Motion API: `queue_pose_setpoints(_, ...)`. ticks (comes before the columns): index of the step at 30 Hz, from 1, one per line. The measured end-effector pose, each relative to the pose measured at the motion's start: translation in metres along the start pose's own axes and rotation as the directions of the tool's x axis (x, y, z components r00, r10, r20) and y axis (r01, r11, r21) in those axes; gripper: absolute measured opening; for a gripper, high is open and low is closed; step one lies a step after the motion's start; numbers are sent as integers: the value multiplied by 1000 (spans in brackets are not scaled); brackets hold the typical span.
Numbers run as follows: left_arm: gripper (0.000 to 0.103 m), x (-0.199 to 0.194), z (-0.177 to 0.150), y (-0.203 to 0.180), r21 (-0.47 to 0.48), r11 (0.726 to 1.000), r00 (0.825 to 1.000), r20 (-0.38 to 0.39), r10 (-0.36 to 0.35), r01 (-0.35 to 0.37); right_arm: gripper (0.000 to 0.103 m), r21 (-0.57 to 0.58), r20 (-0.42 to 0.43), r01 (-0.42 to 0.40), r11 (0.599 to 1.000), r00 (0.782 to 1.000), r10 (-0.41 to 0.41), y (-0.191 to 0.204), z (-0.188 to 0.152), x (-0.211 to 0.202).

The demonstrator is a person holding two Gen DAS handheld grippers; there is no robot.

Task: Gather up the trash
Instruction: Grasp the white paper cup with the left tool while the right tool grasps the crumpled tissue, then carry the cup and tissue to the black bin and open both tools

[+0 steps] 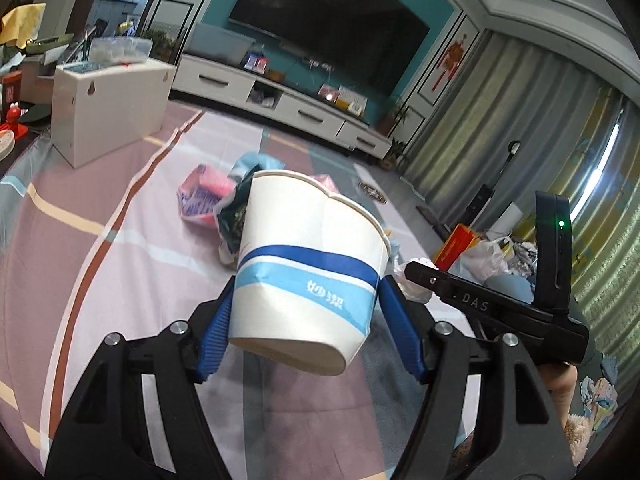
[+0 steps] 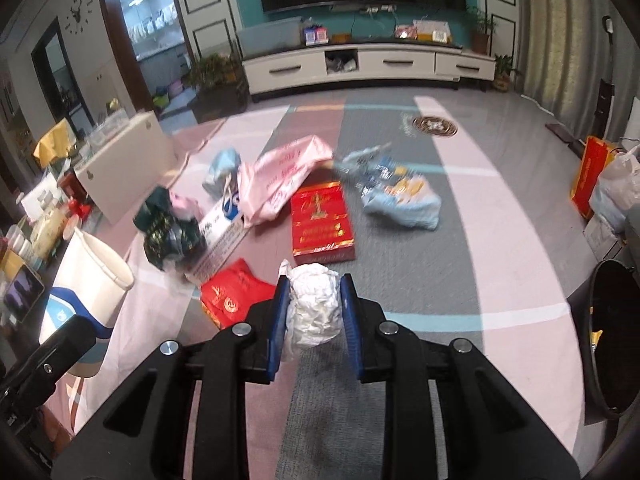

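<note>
Far left in the right wrist view: white box (image 2: 128, 168) standing on the striped mat (image 2: 500, 240), clutter of small items beside it. Just ahead of that, paper cup (image 2: 86, 280) with blue bands, gripped low on its wall by the left gripper (image 1: 306, 308), blue pads (image 1: 216, 332) pressed against both sides, rim tilted up and away, base nearest the camera. Held clear of the mat, above the litter.

Beyond the cup, scattered across the mat: dark green foil wrapper (image 2: 168, 232); white carton (image 2: 220, 232) lying against it; pale blue bag (image 2: 222, 168) behind; pink bag (image 2: 284, 176) spread toward the middle. Red plastic bag (image 2: 232, 300) crumpled just left of the right gripper's left finger.

Centre: right gripper (image 2: 316, 308) clamped on a crumpled white wad (image 2: 314, 304), paper or plastic, squeezed between the two blue pads (image 2: 278, 320) and sticking out past their tips. Red flat box (image 2: 322, 224) lying just beyond the wad, gold print on top, not touching it.

Further right: blue-and-white wrapper (image 2: 400, 196) heaped near the red box, apart from it. Round dark emblem (image 2: 434, 126) on the floor behind.

Right edge: orange bag (image 2: 590, 176) and white plastic bag (image 2: 616, 192) side by side; dark bin (image 2: 608, 340) nearest the camera, its mouth open toward the mat. TV cabinet (image 2: 368, 64) along the back wall.
</note>
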State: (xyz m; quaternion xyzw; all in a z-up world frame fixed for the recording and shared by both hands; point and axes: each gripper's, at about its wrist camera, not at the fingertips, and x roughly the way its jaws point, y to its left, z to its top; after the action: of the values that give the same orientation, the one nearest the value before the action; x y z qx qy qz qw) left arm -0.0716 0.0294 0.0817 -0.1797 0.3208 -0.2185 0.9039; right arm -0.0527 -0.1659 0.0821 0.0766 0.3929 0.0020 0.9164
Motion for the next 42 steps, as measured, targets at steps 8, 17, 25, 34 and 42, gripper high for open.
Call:
queue_pose_setpoints(8,70,1,1,-5,27,1000,1000,12,-2,2,27,26,79,23,999,997,-25,-11,6,-26)
queue_pose_setpoints(17,70,5,3,-8,43,999,1000,3,9,-9,27,54,127,43,998,991,-50,-24,10,-47)
queue_pose_setpoints(25,70,1,16,-43,45,998,998,47,-43,41,27,111,231,80,991,967,-104,-56,12,-91)
queue_pose_setpoints(34,70,14,14,-128,158,977,985,66,-157,145,27,262,350,199,944,892,-285,-115,1,-153)
queue_pose_setpoints(42,70,62,-1,-199,192,938,957,-46,-286,290,27,430,358,271,861,825,-438,-176,-23,-186)
